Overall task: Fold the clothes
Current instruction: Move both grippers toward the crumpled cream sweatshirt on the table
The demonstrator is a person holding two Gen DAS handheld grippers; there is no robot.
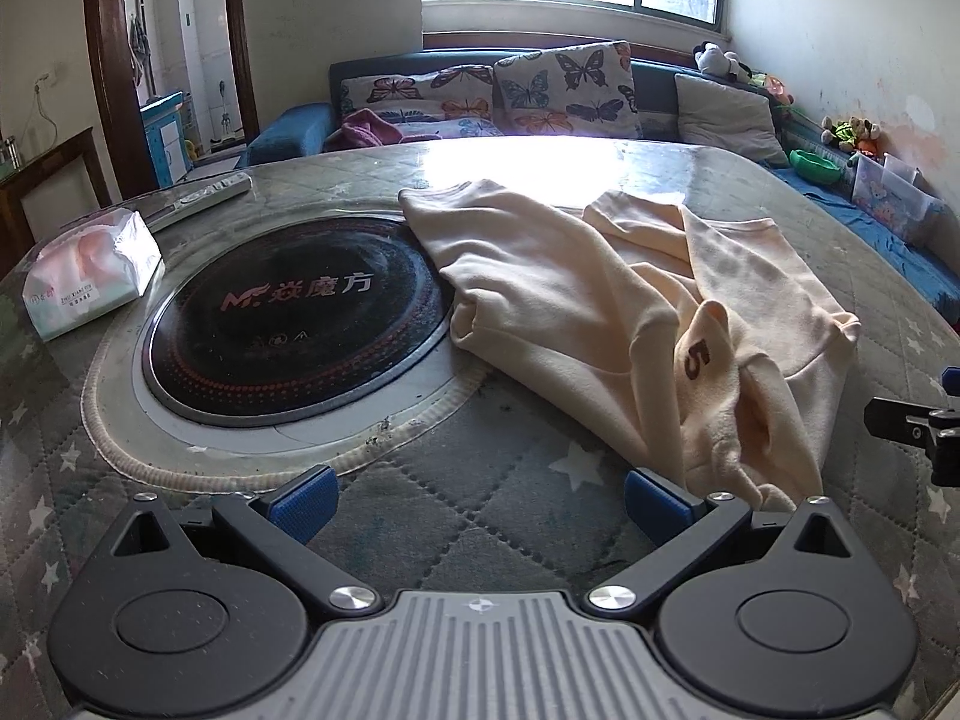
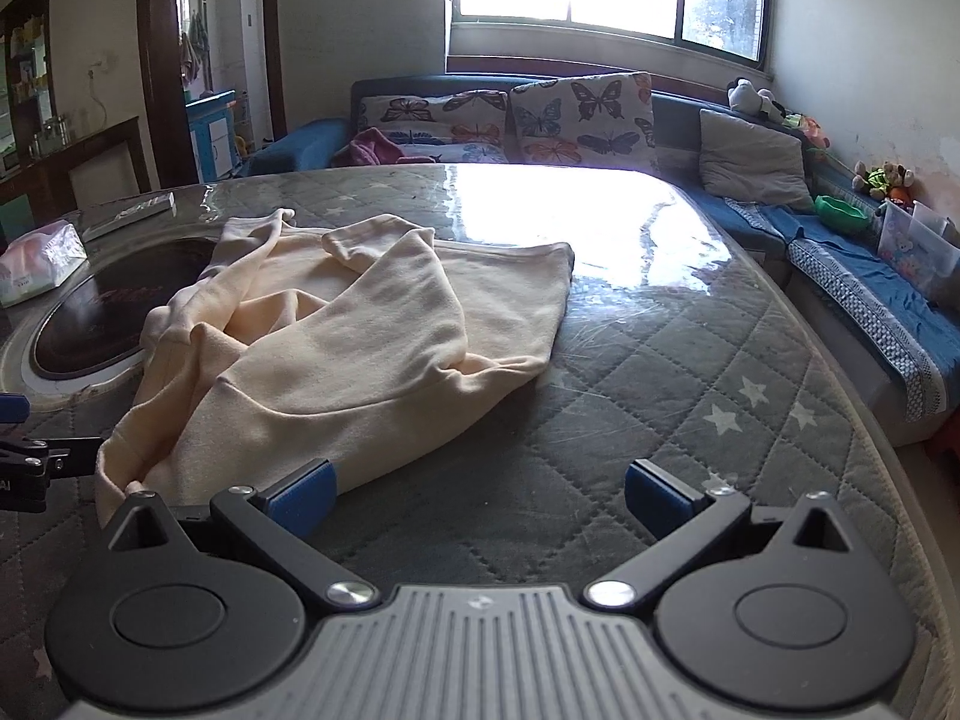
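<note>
A cream sweatshirt [image 1: 606,312] lies crumpled on the quilted bench [image 2: 690,372], one edge overlapping the black round cooktop [image 1: 288,312] set into the bench. Beyond the sweatshirt the bench top is bare and glossy up to its far rim. A tissue pack [image 1: 90,276] and a remote [image 1: 198,201] sit on the far side of the cooktop from the sweatshirt. The left gripper [image 1: 477,504] hovers at the sweatshirt's near hem, jaws wide apart, holding nothing. The right gripper [image 2: 477,495] is likewise spread and empty, its left pad [image 2: 303,495] just beside the cloth.
</note>
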